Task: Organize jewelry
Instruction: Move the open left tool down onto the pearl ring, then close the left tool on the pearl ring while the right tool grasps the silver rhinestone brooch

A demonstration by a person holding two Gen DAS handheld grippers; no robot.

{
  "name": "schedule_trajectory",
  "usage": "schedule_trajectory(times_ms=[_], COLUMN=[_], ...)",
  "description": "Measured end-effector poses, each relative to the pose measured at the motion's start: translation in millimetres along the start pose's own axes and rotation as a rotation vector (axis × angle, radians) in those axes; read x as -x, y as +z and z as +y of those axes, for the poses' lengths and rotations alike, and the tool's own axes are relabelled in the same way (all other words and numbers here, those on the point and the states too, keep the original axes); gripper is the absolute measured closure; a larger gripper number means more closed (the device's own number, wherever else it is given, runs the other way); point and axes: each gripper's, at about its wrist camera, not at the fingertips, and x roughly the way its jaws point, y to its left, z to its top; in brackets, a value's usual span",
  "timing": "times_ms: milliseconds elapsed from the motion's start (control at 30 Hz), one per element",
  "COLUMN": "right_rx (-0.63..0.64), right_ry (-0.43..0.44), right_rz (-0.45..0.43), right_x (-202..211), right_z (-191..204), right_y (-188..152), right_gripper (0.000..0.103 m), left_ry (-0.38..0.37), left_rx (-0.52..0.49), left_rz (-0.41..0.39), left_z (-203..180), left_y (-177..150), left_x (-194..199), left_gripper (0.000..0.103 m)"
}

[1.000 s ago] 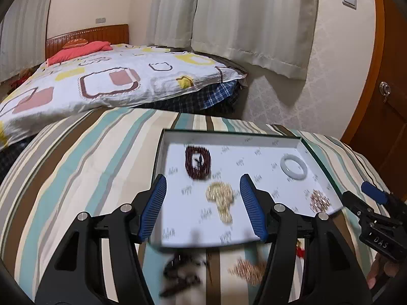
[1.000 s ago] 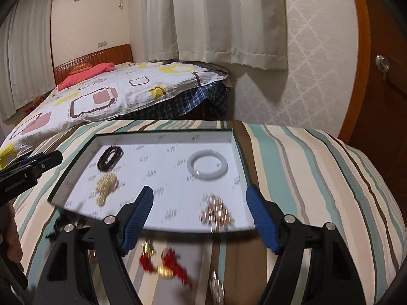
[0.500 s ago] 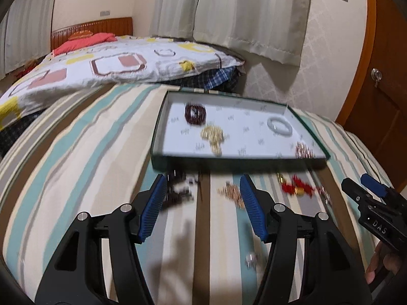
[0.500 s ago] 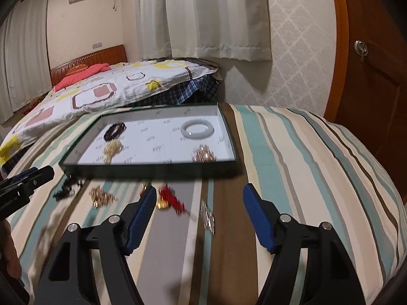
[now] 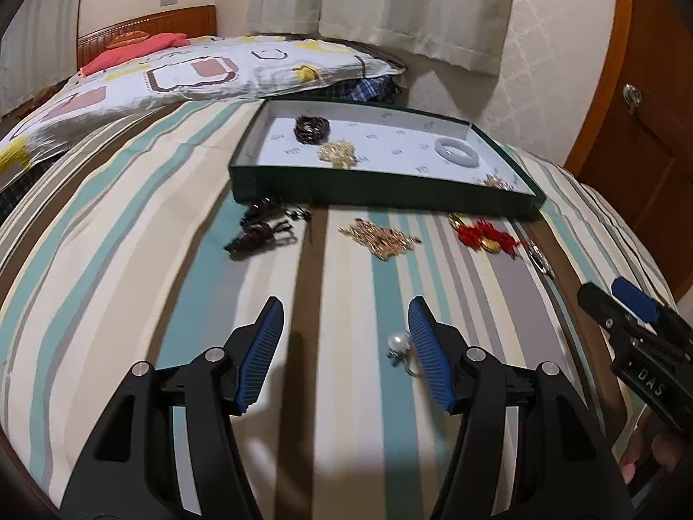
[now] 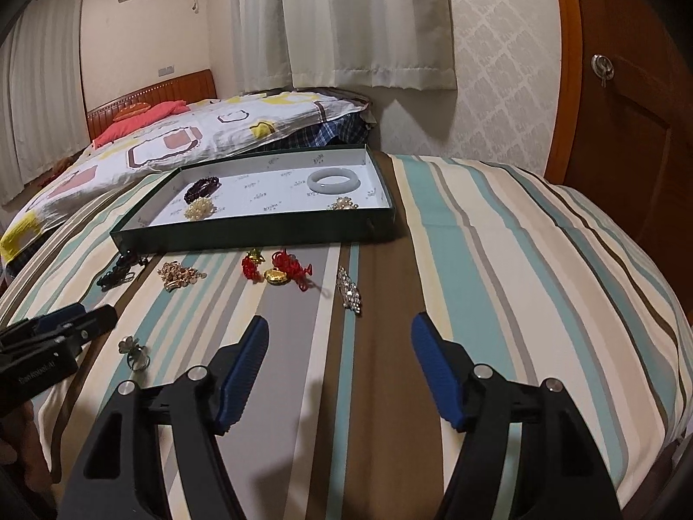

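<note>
Both your grippers, left (image 5: 344, 318) and right (image 6: 339, 333), hang spread wide and hold nothing over bare striped cloth (image 6: 498, 260). The tray (image 6: 260, 227) lies ahead, its near wall facing you. Loose pieces line that wall: black (image 5: 260, 234), gold (image 5: 381, 238), red (image 6: 281, 269), crystal (image 6: 348, 290). A ring (image 5: 400, 346) lies just inside your left gripper's right finger (image 5: 429, 355).
</note>
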Motion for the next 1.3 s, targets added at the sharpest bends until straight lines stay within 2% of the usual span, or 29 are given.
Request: schedule_trajectory(times_ms=[333,400,567,633,700,867,1300], right_rx=[-0.022,-0.026,-0.029,-0.029,-0.028,-0.028,-0.029], right_ry=[0.013,0.015,0.016,0.017,0.017,0.016,0.015], right_rz=[0.004,0.010,0.015,0.017,0.018,0.024,0.027], right_x=[-1,-2,-3,-3,-4,-6,-7], right_z=[-4,-5,-5,-5,-5,-5,-5], right_y=[-5,-6,-8,-9,-9,-11,-11], right_gripper=[0.036,0.036,0.036,0.036,0.036,0.036,0.037], left_ry=[-0.011,-0.011,-0.014,-0.018,-0.026,-0.048,-0.058], left_rx=[-0.075,-0.074,-0.078,-0.091,-0.100,-0.103,-0.099], left_rz=[0.022,0.031,0.041,0.037,0.037,0.038,0.032], left_z=[-22,-22,-21,-23,-23,-21,-20], left_y=[-12,-13,-15,-16,-15,-14,-12], left_x=[-6,-8,-13,-14,-14,-15,-12], left_gripper=[0.047,0.053,0.056,0.062,0.074,0.086,0.089])
